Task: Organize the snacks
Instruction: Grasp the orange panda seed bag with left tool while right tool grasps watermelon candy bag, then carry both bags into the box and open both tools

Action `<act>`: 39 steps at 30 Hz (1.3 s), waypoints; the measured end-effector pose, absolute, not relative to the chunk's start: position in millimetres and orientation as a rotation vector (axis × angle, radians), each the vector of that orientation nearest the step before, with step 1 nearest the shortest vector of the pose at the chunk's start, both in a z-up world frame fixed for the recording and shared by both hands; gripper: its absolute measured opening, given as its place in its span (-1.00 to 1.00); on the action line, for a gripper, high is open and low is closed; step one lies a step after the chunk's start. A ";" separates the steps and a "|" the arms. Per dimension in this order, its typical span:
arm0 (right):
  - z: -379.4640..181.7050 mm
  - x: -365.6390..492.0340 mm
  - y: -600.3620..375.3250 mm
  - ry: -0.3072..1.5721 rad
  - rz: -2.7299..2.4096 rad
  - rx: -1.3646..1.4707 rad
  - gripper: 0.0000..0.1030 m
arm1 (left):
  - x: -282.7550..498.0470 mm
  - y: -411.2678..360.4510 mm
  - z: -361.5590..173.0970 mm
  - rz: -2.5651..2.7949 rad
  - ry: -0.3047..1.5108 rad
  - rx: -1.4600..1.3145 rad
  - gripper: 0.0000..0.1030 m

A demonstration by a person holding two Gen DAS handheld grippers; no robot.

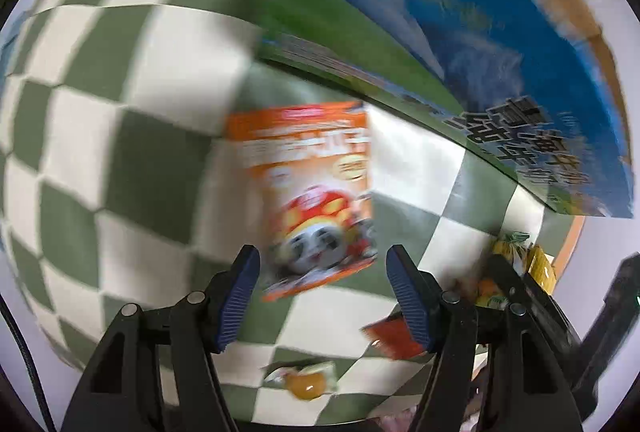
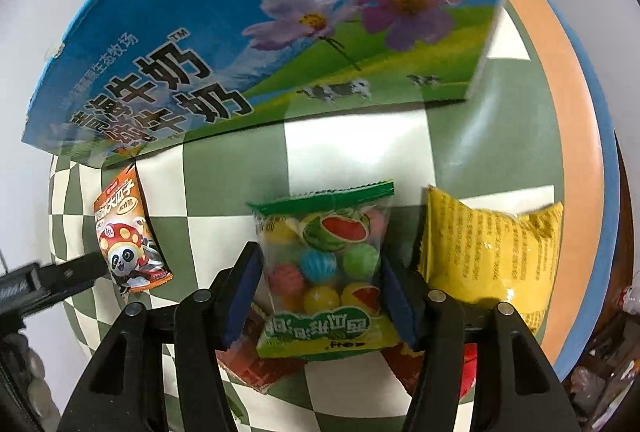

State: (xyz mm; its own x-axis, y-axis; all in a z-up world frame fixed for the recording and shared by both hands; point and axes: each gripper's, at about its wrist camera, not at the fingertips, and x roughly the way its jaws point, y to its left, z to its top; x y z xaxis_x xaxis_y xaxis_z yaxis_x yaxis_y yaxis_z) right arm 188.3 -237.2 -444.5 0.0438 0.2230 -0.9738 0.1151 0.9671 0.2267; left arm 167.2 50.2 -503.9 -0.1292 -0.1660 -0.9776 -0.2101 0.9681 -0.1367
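In the left wrist view my left gripper (image 1: 323,252) stands open over an orange sunflower-seed packet (image 1: 316,200) with a panda on it. The packet lies flat on the green-and-white checked cloth (image 1: 132,160), and the pads do not touch it. In the right wrist view the same packet (image 2: 128,232) lies at the left. My right gripper (image 2: 320,252) has a clear bag of coloured candy balls (image 2: 324,264) between its blue pads, which meet both its sides. A big blue milk carton box (image 2: 240,52) stands behind; it also shows in the left wrist view (image 1: 480,32).
A yellow snack bag (image 2: 488,264) lies right of the candy bag. Red packets (image 2: 256,364) lie under it. A small orange jelly cup (image 1: 304,382) sits near my left fingers. The round table's orange and blue rim (image 2: 576,152) curves along the right.
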 end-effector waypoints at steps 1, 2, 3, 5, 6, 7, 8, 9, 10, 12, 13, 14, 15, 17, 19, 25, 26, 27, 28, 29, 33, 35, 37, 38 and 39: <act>-444.6 191.0 -234.5 1.532 0.085 0.246 0.20 | 179.5 47.2 -512.5 0.050 1.733 -0.268 0.24; -447.2 195.6 -228.5 1.534 0.087 0.219 0.20 | 183.1 45.3 -518.3 0.049 1.744 -0.267 0.24; -448.5 198.5 -224.2 1.535 0.090 0.187 0.19 | 186.0 42.0 -524.7 0.045 1.751 -0.271 0.24; -447.7 196.8 -216.3 1.527 0.099 0.114 0.16 | 191.2 38.1 -529.9 0.049 1.724 -0.248 0.24; -447.1 195.3 -213.3 1.523 0.105 0.091 0.12 | 190.5 35.0 -529.4 0.040 1.711 -0.232 0.24; -446.1 192.5 -210.1 1.525 0.117 0.067 0.10 | 183.4 30.6 -525.5 0.021 1.696 -0.200 0.24; -445.6 189.6 -208.1 1.532 0.130 0.056 0.07 | 177.6 30.9 -522.1 0.000 1.690 -0.155 0.24; -445.0 185.8 -206.2 1.540 0.142 0.050 0.07 | 170.0 31.0 -519.6 -0.019 1.692 -0.104 0.24; -444.6 181.6 -204.4 1.551 0.153 0.044 0.07 | 167.2 28.6 -517.2 -0.028 1.694 -0.078 0.24; -444.3 175.3 -202.8 1.564 0.167 0.044 0.07 | 153.8 36.0 -517.1 -0.033 1.713 -0.036 0.24; -444.5 173.8 -203.4 1.569 0.170 0.050 0.07 | 149.6 38.2 -517.1 -0.029 1.720 -0.035 0.24; -445.1 173.0 -204.4 1.575 0.172 0.060 0.08 | 146.3 42.9 -514.9 -0.024 1.728 -0.045 0.24; -446.6 172.7 -206.7 1.579 0.169 0.085 0.11 | 145.6 46.1 -510.9 -0.022 1.728 -0.066 0.24; -449.2 173.5 -211.2 1.589 0.162 0.124 0.14 | 138.6 56.9 -505.1 -0.031 1.714 -0.108 0.24; -451.8 176.0 -214.7 1.594 0.153 0.145 0.18 | 144.3 59.7 -492.6 -0.035 1.685 -0.146 0.24; -457.7 185.1 -214.9 1.590 0.133 0.156 0.32 | 177.3 70.0 -514.5 0.033 1.766 -0.147 0.50; -459.1 186.1 -214.6 1.589 0.127 0.157 0.32 | 178.9 73.9 -524.6 0.050 1.778 -0.179 0.50; -461.1 187.1 -213.5 1.587 0.121 0.155 0.32 | 178.2 74.6 -529.8 0.069 1.769 -0.202 0.50; -464.1 187.3 -216.6 1.584 0.117 0.150 0.31 | 177.4 71.3 -529.8 0.082 1.748 -0.210 0.45; -464.5 187.3 -216.7 1.580 0.115 0.144 0.27 | 176.2 68.5 -525.1 0.086 1.720 -0.194 0.23; -457.7 180.7 -219.3 1.548 0.120 0.134 0.13 | 163.6 39.8 -504.0 0.022 1.657 -0.093 0.06; -453.5 178.1 -221.1 1.532 0.124 0.143 0.11 | 159.0 32.7 -494.8 0.006 1.640 -0.067 0.05; -442.6 169.9 -224.3 1.515 0.130 0.146 0.11 | 157.1 21.1 -478.3 -0.027 1.608 -0.045 0.04; -439.0 168.7 -225.6 1.509 0.135 0.154 0.10 | 155.8 39.9 -466.0 -0.044 1.597 -0.043 0.04; -434.4 167.7 -227.3 1.504 0.144 0.170 0.09 | 154.4 34.1 -451.4 -0.074 1.577 -0.048 0.04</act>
